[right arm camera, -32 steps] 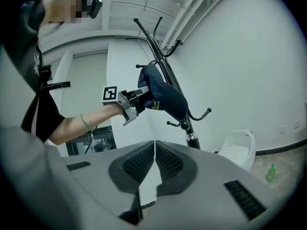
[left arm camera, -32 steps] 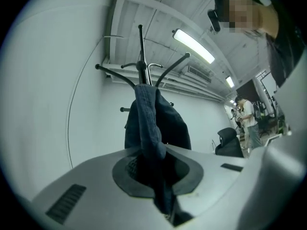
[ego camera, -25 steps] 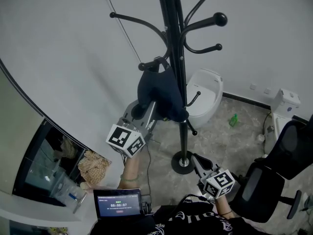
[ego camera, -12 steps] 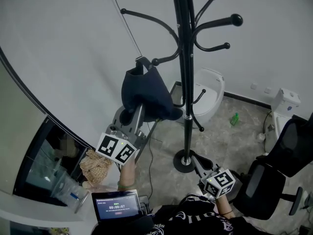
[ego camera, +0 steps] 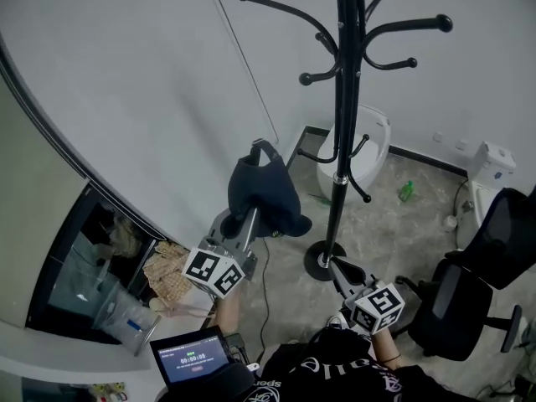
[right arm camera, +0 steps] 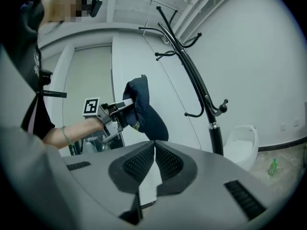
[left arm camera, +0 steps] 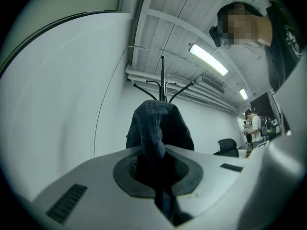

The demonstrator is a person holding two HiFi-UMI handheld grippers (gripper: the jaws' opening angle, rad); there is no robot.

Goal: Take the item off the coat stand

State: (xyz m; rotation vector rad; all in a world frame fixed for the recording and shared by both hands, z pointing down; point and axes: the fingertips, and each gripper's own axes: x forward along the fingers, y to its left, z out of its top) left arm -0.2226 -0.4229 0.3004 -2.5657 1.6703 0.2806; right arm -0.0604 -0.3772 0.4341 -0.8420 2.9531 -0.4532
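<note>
The black coat stand (ego camera: 339, 99) rises at the upper middle of the head view, and its hooks are bare. A dark blue cap (ego camera: 264, 195) hangs to the left of and below the hooks, apart from the stand. My left gripper (ego camera: 254, 218) is shut on the cap from below. In the left gripper view the cap (left arm camera: 158, 128) fills the space between the jaws of my left gripper (left arm camera: 160, 152), with the coat stand (left arm camera: 163, 85) behind it. My right gripper (ego camera: 335, 266) is low beside the stand's base, shut and holding nothing. The right gripper view shows my right gripper (right arm camera: 154, 145), the cap (right arm camera: 141, 111) and the coat stand (right arm camera: 192, 71).
A white toilet (ego camera: 362, 153) stands behind the pole, with a green bottle (ego camera: 407, 191) on the floor to its right. A black office chair (ego camera: 477, 283) is at the right. A wicker basket (ego camera: 167, 268), a clear container (ego camera: 126, 312) and a tablet (ego camera: 194, 358) sit at the lower left.
The cap has come off the stand's hook. My left gripper has carried it left and down, away from the pole. My right gripper stays low near the base.
</note>
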